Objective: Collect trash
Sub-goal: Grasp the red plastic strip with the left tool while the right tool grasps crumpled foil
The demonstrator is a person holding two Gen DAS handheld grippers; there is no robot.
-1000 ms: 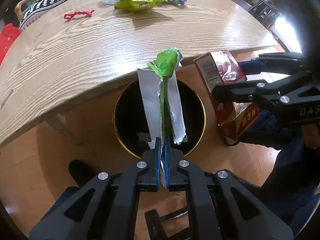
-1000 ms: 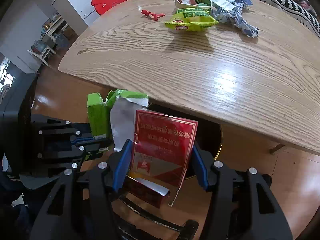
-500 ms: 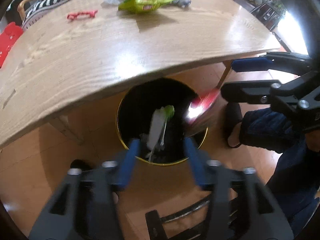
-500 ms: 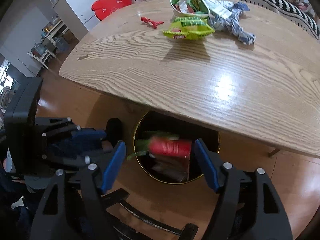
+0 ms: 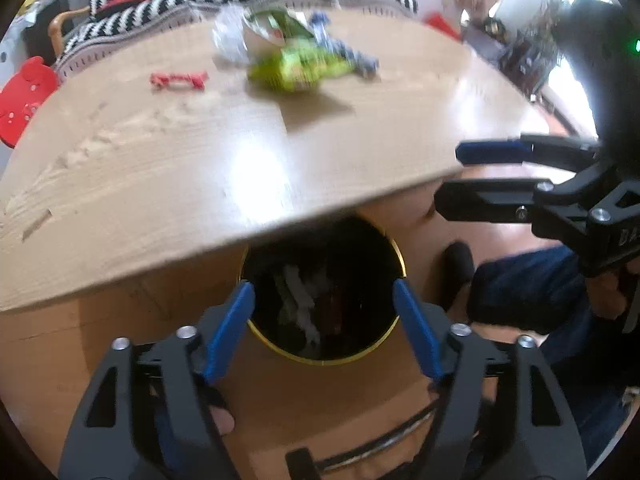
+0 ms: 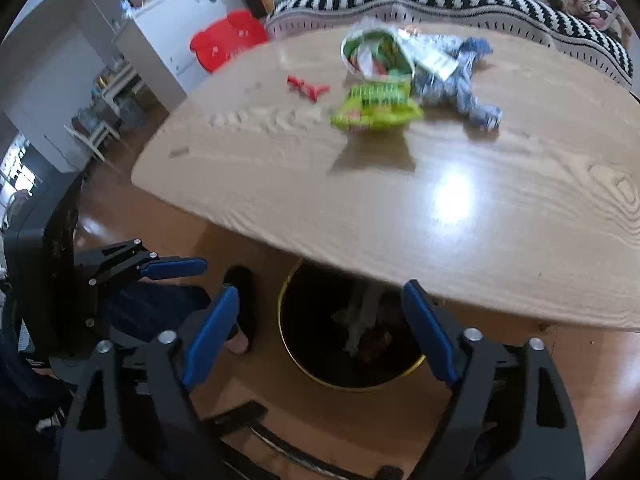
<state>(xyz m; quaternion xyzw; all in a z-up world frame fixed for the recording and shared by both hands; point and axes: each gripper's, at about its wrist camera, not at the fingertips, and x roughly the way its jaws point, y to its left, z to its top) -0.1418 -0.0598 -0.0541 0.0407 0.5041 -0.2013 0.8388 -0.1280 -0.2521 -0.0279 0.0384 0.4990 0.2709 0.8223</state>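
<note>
Trash from both of my tools is now inside the bin (image 5: pixel 394 248), the black round one with the gold rim that stands on the floor, partly under the near edge of the table (image 5: pixel 200 168). One second ago my left tool (image 5: pixel 322 300) pinched the green and white torn wrapper above the bin, and my right tool (image 6: pixel 316 314) held the red carton beside it. Half a second ago both pieces were falling. Now the fingers of each tool stand wide apart with nothing between them, and both tools hang over the mouth of the bin. Deep in the bin I see pale crumpled pieces (image 5: pixel 298 304) and something dark red beside them (image 6: pixel 376 340); I judge these are the wrapper and the carton, but the bin is dark and the picture is blurred, so I cannot be sure of each one.

For the task this means one round is finished and both tools are free for the next. More trash waits on the far part of the table, well apart from the bin: a green snack bag (image 6: pixel 376 110), an opened white and green packet (image 6: pixel 374 54) just behind it, a crumpled blue and white wrapper (image 6: pixel 464 80) touching that group, and a small red piece (image 6: pixel 308 86) lying alone to the left of the green bag. I think the green snack bag is the easiest next target, because it lies nearest to the bin side of the table.
</note>
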